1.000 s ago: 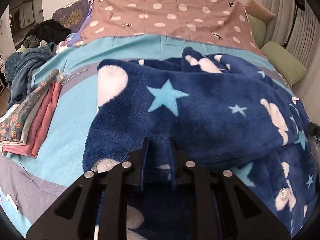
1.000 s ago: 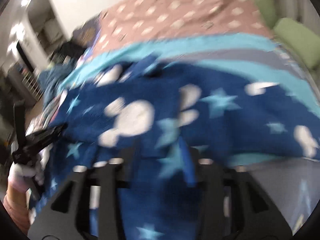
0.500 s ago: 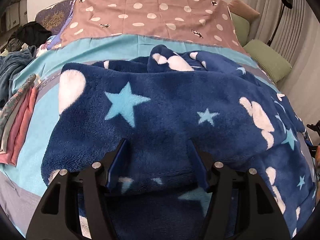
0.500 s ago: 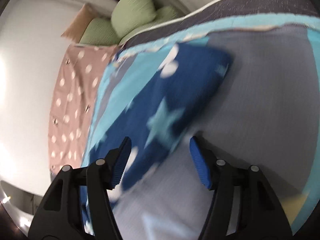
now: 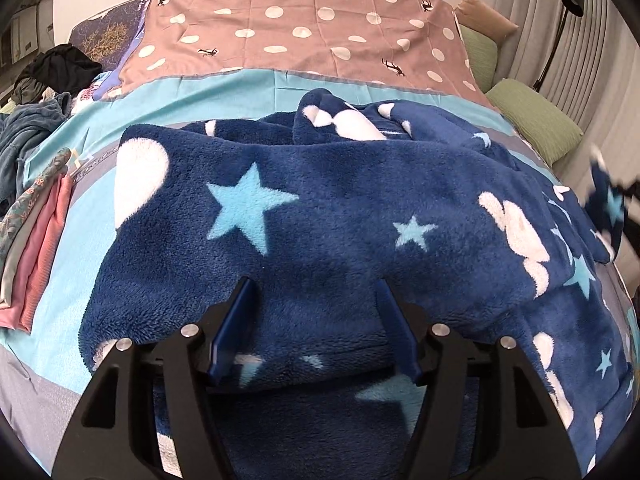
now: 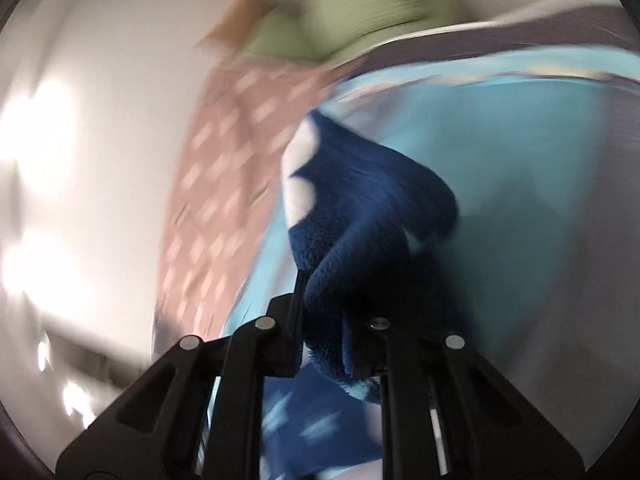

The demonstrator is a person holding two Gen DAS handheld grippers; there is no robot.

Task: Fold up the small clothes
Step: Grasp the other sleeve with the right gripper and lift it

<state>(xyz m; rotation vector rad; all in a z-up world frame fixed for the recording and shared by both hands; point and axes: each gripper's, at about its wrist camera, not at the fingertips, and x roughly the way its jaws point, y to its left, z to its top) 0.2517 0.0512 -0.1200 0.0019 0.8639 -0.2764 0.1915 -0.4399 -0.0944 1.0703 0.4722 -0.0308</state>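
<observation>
Fleece garment [image 5: 328, 216] spread on bed [image 5: 92, 184], under left gripper [image 5: 316, 332], fingers apart. Right gripper [image 6: 322, 320] closing, fingers clamped on fleece corner. Folded pile [image 5: 32, 248] leftward.

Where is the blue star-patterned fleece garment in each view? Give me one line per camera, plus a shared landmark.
Left wrist: the blue fleece garment fills the centre, spread on the bed, beneath the open left gripper.
Right wrist: a bunched part sits centre, pinched as the right gripper closes.
Shared landmark: the pink dotted cover.
</observation>
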